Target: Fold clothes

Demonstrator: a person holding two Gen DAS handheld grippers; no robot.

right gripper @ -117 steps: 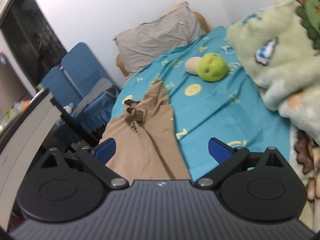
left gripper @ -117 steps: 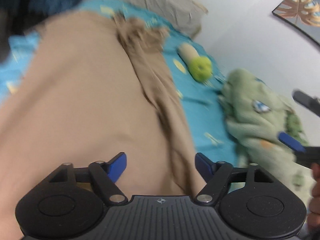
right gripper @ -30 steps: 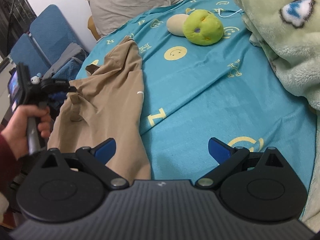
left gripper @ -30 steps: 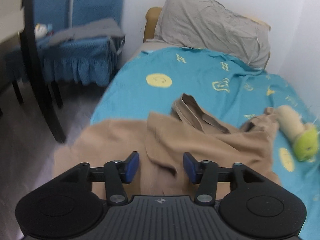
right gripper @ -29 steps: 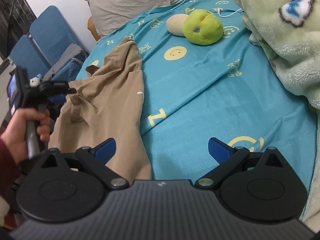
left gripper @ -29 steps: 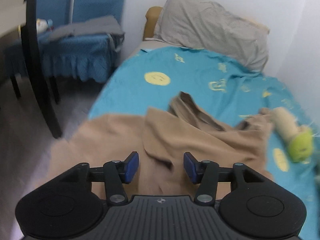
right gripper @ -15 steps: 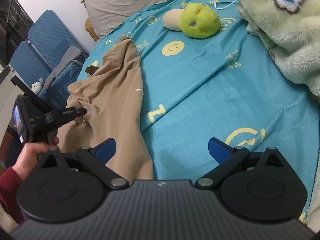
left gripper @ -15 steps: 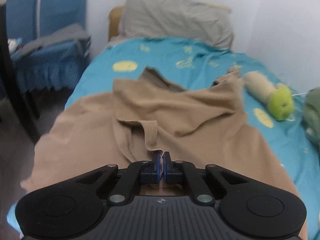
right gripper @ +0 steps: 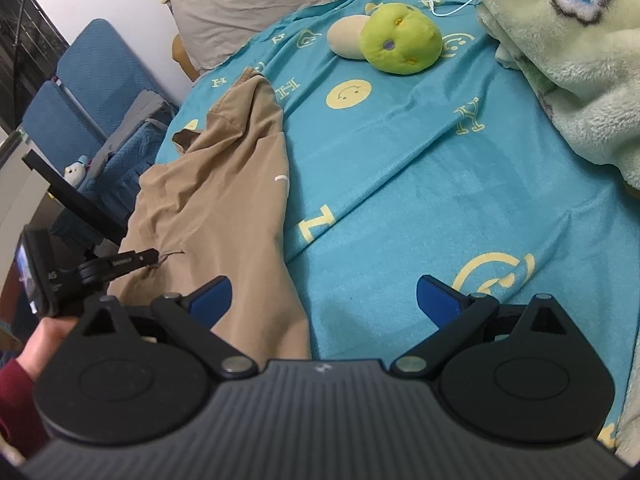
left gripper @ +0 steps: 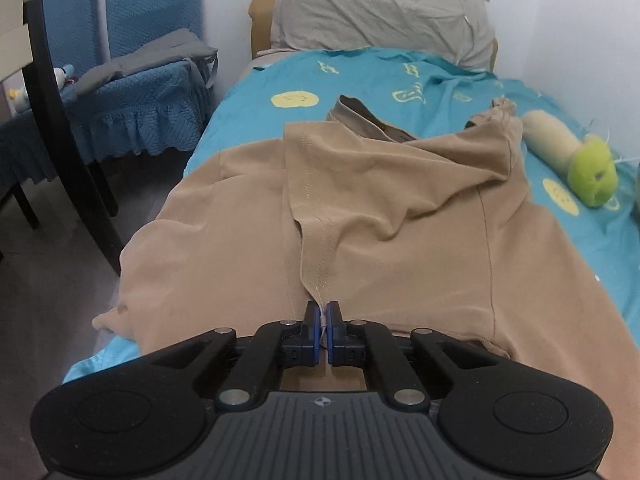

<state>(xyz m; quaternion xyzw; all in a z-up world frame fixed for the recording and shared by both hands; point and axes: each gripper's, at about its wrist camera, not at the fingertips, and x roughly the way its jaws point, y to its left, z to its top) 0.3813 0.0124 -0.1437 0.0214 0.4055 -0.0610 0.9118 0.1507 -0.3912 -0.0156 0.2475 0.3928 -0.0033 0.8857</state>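
Note:
A tan garment (left gripper: 400, 216) lies crumpled on the teal bed sheet (left gripper: 360, 80), hanging over the bed's left edge. My left gripper (left gripper: 322, 314) is shut on a stitched seam of the garment near its near edge. In the right wrist view the tan garment (right gripper: 224, 208) lies at the left of the bed, with the left gripper (right gripper: 150, 258) pinching it. My right gripper (right gripper: 324, 294) is open and empty, held above the sheet (right gripper: 400, 184) just right of the garment's edge.
A green and cream plush toy (left gripper: 576, 160) lies on the sheet, also in the right wrist view (right gripper: 396, 38). A grey pillow (left gripper: 380, 12) is at the head. A fluffy green blanket (right gripper: 568, 64) is heaped on the right. Blue chairs (left gripper: 132, 64) stand left of the bed.
My left gripper closed on the garment's seam and has pulled it toward me, stretching the fabric. My right gripper stayed open, shifting slightly over the sheet.

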